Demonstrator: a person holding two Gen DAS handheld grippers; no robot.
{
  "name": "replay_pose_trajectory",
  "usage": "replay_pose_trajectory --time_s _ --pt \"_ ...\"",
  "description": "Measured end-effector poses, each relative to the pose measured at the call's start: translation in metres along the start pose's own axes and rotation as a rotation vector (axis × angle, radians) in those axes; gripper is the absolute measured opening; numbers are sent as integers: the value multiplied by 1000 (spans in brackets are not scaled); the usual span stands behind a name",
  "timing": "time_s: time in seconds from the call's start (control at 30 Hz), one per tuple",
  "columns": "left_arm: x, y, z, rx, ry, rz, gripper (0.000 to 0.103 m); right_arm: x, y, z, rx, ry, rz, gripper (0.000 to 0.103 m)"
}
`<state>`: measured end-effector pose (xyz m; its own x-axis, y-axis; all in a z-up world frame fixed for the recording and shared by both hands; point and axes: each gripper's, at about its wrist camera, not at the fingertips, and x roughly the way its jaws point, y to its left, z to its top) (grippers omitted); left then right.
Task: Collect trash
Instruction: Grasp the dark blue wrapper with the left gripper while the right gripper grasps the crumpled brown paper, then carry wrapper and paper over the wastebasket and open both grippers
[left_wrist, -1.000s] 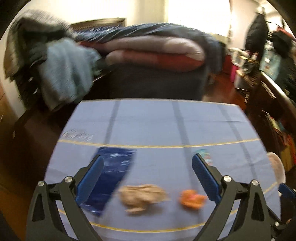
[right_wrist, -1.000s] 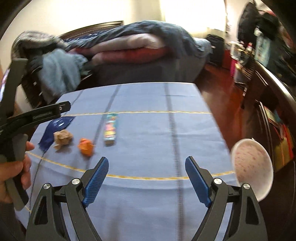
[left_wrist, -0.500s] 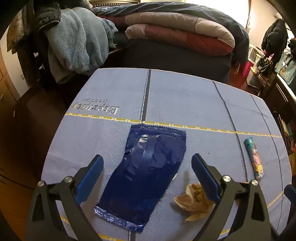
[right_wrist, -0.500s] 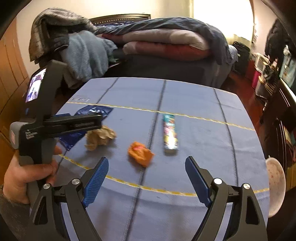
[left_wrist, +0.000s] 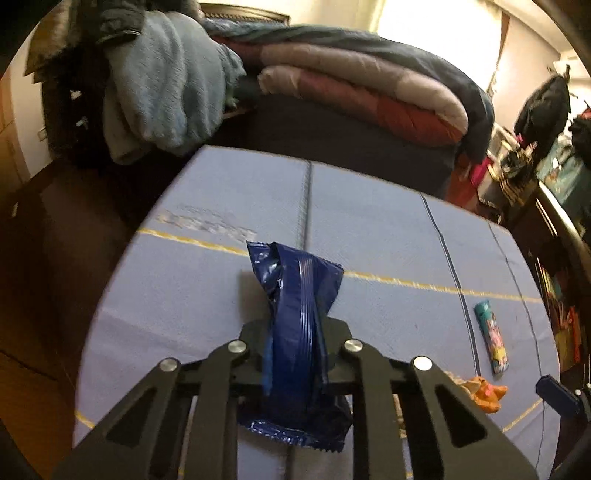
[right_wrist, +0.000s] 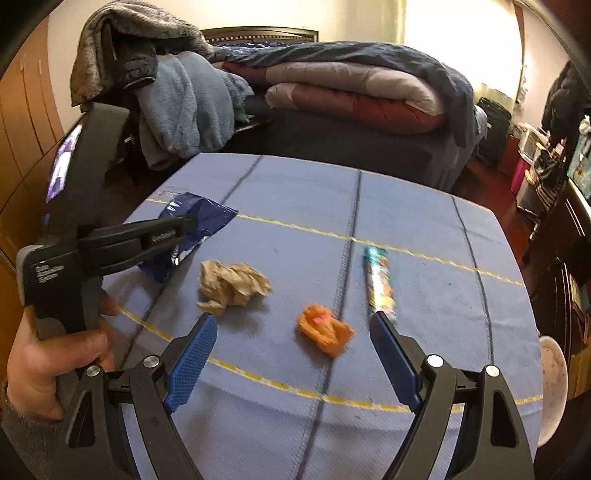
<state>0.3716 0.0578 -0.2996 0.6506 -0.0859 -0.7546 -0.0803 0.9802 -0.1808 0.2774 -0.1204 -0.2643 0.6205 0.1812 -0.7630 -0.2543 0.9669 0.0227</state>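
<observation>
1. The left gripper is clamped on the blue wrapper, which is pinched mid-length and crumpled, apparently raised off the blue tablecloth.
2. The right gripper is held wide open and empty, just before the orange scrap.
3. A slip is judged possible, since the film is slick.
4. The crumpled paper and striped packet lie farther out.
5. A white bowl sits by the right edge; open cloth is left beyond.

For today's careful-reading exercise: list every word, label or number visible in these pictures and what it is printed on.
Tablecloth woven wording: blurred, unreadable.
Left gripper arm, white word: blurred, unreadable.
Its handle label: three lines, too small.
Colourful wrapper print: too blurred.
Blue wrapper: no text visible.
</observation>
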Motion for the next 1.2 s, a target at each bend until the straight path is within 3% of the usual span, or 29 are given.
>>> replay_pose_trajectory --time_s 0.23,0.4,0.5,0.57,0.67,0.93,1.2 --pt "-30 29 9 -34 -61 22 19 28 37 15 -58 2 49 84" --pt "-39 51 12 -53 -73 34 19 55 56 18 -87 48 64 75" --pt "-41 61 13 -63 -75 42 19 65 62 19 -99 72 57 57" --pt "-40 64 13 -67 -74 43 19 70 63 19 -107 87 59 38" --pt "-41 66 13 -69 -72 41 19 69 61 18 -106 83 53 32" --pt "-51 52 11 -49 -81 25 19 42 43 13 -68 53 68 32" --pt "-70 11 6 -8 -94 -30 19 6 0 -2 -1 25 55 32"
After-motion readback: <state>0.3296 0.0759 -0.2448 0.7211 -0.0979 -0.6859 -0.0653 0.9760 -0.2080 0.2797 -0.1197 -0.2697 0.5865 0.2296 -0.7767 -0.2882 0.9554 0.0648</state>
